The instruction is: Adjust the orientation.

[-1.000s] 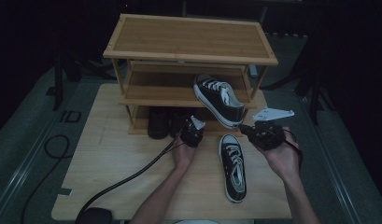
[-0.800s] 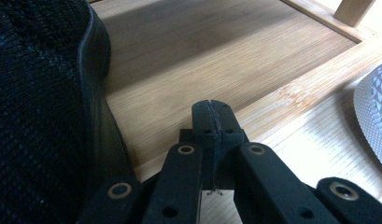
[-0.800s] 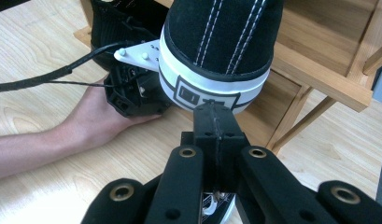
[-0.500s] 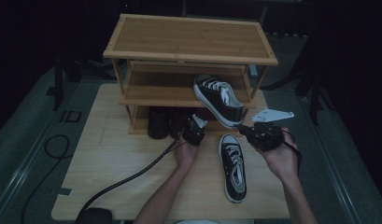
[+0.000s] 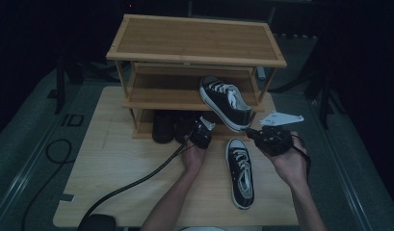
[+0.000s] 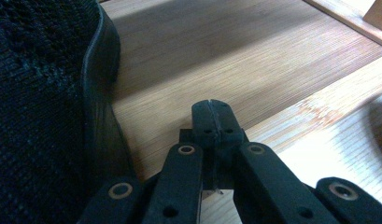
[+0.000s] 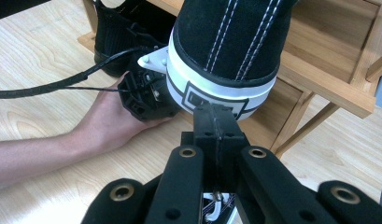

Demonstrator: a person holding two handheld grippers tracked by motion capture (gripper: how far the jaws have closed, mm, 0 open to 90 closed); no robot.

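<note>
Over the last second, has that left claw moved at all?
Yes, slightly. The left claw has edged forward toward the shoe rack, closing in on the dark shoes on its bottom shelf.

I see a black canvas sneaker with white laces, white stitch lines and a white sole band, its black-and-white mate, darker all-black shoes, a honey-toned wooden shoe rack, a pale wood-grain bench, my black grippers

High view overhead, gripper views close, low
</note>
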